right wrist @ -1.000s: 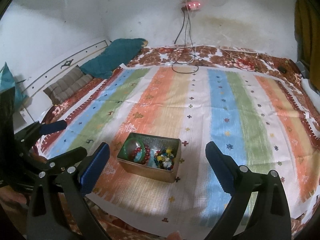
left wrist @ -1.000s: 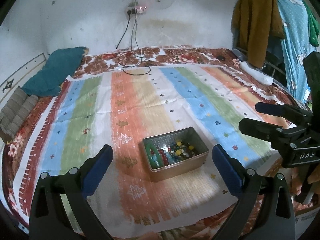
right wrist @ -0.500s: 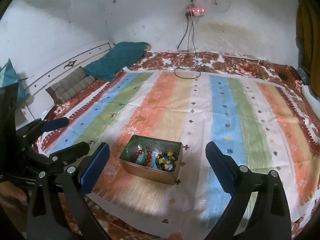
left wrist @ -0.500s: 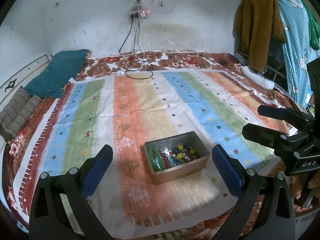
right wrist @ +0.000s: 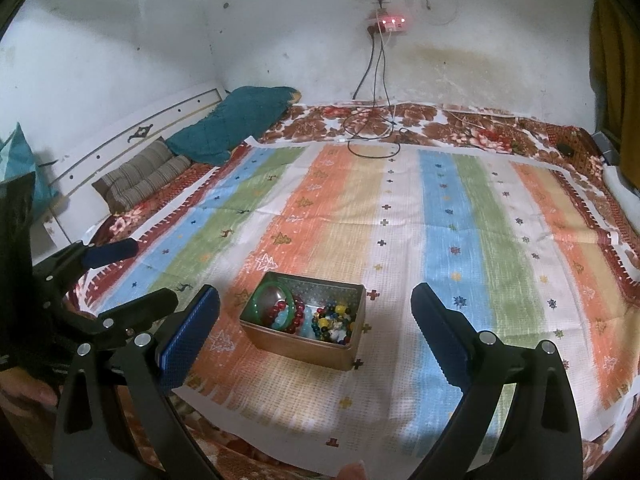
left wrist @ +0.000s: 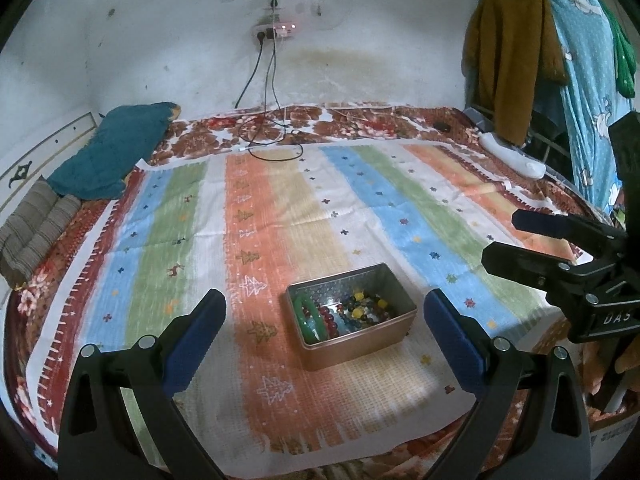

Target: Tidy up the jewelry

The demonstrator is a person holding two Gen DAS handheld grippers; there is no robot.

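Jewelry [right wrist: 310, 314]: green bangle [right wrist: 276, 300], red and mixed-colour beads, heaped in a small metal tin [left wrist: 362, 346] on the striped blanket [left wrist: 304, 208] over the bed. Left hand-held gripper [left wrist: 324, 320] released, blue pads wide apart, above and short of the tin. Right hand-held gripper [right wrist: 316, 320] likewise released, holding nothing.

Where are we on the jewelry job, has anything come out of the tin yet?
Nothing looks done: the green bangle, red bead bracelet and mixed coloured beads all lie together in the metal tin, with no jewelry visible on the striped cloth. In hand: nothing, the left gripper and right gripper are both open and clear of the tin. All sorting remains.
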